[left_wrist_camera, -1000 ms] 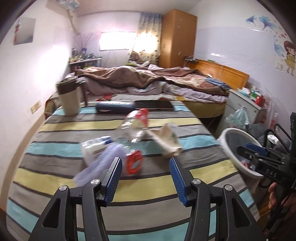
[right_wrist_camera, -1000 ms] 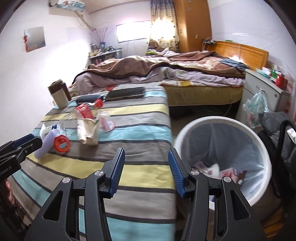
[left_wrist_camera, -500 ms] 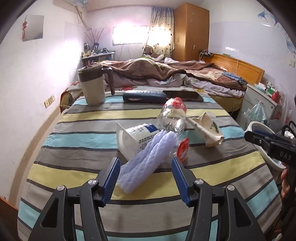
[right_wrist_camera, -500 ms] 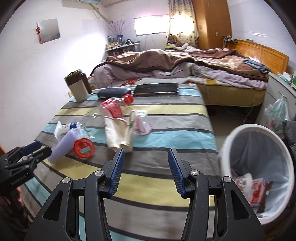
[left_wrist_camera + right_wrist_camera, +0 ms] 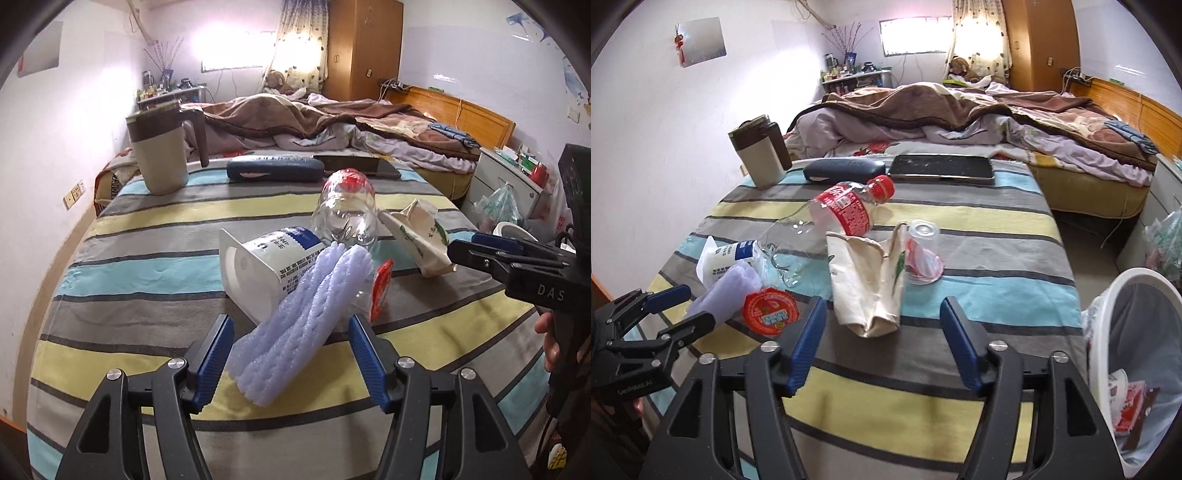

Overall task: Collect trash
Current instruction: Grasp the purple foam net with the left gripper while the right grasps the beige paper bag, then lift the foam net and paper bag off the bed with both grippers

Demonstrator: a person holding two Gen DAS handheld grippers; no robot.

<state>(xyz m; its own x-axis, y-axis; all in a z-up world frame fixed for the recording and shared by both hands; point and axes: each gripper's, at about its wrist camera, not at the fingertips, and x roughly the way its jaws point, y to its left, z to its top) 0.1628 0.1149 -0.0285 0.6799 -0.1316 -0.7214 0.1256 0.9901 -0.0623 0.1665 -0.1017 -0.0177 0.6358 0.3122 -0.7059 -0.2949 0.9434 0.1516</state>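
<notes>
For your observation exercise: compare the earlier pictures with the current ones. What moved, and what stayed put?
Both grippers closed in on the trash, jaws opening. The left gripper now straddles the lilac foam sleeve without pressing it; the right gripper swung from the bin toward the flattened paper cup. The trash lies unmoved.

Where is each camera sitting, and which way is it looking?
Left wrist: sits on the left claw, looking forward and down over the striped table at the lilac foam sleeve between its open blue fingers; the right claw and fingers of the hand holding it show at the right.
Right wrist: sits on the right claw, open, looking down at the crumpled paper bag, white bin at right; the left claw shows at lower left.
Both see the clear bottle, milk carton, mug and bed.
</notes>
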